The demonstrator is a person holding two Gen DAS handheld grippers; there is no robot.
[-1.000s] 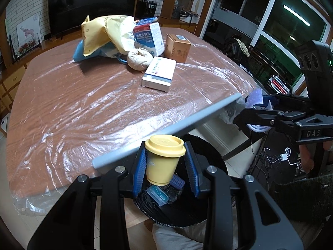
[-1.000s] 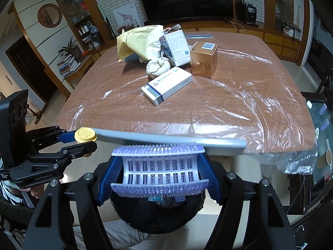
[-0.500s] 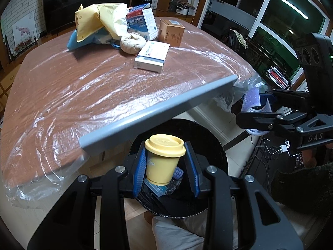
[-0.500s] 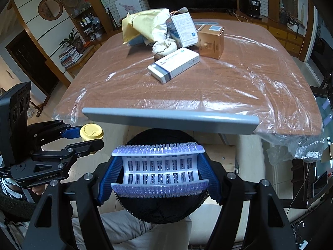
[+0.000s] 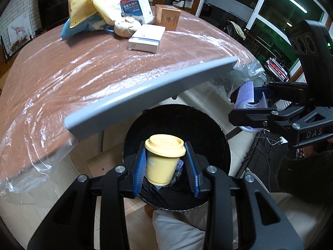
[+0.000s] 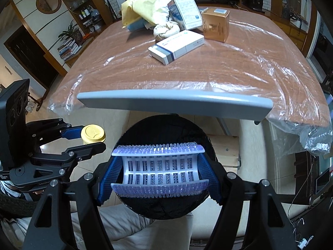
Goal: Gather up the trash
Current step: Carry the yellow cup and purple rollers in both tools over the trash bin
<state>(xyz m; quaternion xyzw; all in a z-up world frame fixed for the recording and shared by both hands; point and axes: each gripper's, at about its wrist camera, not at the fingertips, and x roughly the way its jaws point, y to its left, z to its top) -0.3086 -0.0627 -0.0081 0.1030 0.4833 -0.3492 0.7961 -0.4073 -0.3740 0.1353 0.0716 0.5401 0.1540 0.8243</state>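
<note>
Plastic-wrapped wooden table, round black bin

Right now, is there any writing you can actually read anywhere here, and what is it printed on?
"DAS": on the black body of the right gripper, seen from the left wrist.
"Gen...": cut-off white lettering on the left gripper, seen from the right wrist.
Blue and white box: large Chinese characters, too blurred to read.
Flat white box: small print, unreadable.
Gold box: dark mark, unreadable.
Yellow cup: faint embossing, unreadable.

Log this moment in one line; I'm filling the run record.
left gripper: shut on cup | right gripper: shut on blister tray | both above bin | boxes on table
</note>
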